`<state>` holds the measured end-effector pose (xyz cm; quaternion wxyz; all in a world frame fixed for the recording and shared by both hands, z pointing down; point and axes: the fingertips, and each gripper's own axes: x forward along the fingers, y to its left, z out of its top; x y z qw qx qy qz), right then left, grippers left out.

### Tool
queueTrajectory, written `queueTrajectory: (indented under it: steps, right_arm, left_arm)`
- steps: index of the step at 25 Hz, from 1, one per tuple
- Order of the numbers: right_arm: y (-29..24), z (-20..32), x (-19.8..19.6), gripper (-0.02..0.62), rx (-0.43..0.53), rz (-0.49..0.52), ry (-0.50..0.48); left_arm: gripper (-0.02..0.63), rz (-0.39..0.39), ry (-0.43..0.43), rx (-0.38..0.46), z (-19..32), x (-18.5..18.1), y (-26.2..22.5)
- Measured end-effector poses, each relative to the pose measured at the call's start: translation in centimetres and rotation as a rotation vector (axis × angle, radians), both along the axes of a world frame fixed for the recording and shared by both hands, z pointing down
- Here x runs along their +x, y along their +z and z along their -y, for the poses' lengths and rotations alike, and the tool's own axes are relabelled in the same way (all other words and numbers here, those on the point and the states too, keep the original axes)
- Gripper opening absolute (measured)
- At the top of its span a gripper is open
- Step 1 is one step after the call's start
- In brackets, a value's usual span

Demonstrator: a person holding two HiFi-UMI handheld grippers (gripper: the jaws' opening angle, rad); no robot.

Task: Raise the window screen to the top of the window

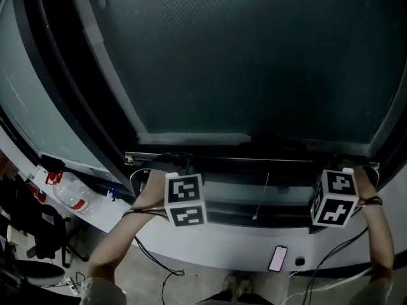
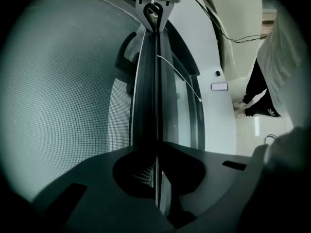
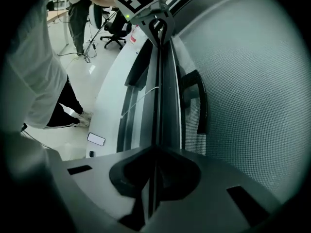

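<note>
Both your left gripper (image 2: 156,178) and right gripper (image 3: 153,178) pinch the screen rail (image 1: 254,160), lying level between them; raise evenly.

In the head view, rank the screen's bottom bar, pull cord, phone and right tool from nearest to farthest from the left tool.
1. Bottom bar: clamped in the left tool.
2. Pull cord: hanging mid-bar, to its right.
3. Phone: lower, farther right.
4. Right tool: bar's far end.
</note>
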<state>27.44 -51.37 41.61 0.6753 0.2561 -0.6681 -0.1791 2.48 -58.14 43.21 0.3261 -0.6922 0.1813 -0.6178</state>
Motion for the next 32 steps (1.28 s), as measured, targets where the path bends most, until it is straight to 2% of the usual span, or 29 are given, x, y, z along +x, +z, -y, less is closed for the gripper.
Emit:
queueTrajectory:
  steps: [3,5,8,14,20,26,32]
  right_arm:
    - [0.2,-0.4,-0.1,0.020,-0.053,0.002,-0.019]
    - [0.4,-0.4,-0.1,0.020,-0.074,0.036,-0.035]
    - [0.3,-0.5,-0.1,0.019,-0.087,0.090,-0.039]
    - [-0.8,-0.1,-0.1,0.020,0.014,0.052,-0.037]
    - [-6.1,0.3,-0.1,0.020,0.167,0.018,-0.050]
    - [-15.0,1.5,0.1,0.020,0.381,-0.016,-0.054]
    - [-24.9,1.6,0.2,0.020,0.558,-0.050,-0.049]
  left_arm:
    - [0.018,-0.002,0.036,-0.106,-0.4,-0.1,0.2]
    - [0.018,-0.033,0.055,-0.176,-0.6,-0.2,0.2]
    - [0.018,-0.059,0.054,-0.196,-0.6,0.0,0.3]
    - [0.018,-0.034,0.035,-0.092,-0.1,0.0,-0.7]
    - [0.018,-0.051,0.019,0.054,0.3,0.0,-6.1]
    - [0.018,-0.100,0.010,0.245,1.7,0.1,-15.3]
    - [0.018,-0.159,-0.012,0.401,1.9,0.0,-25.5]
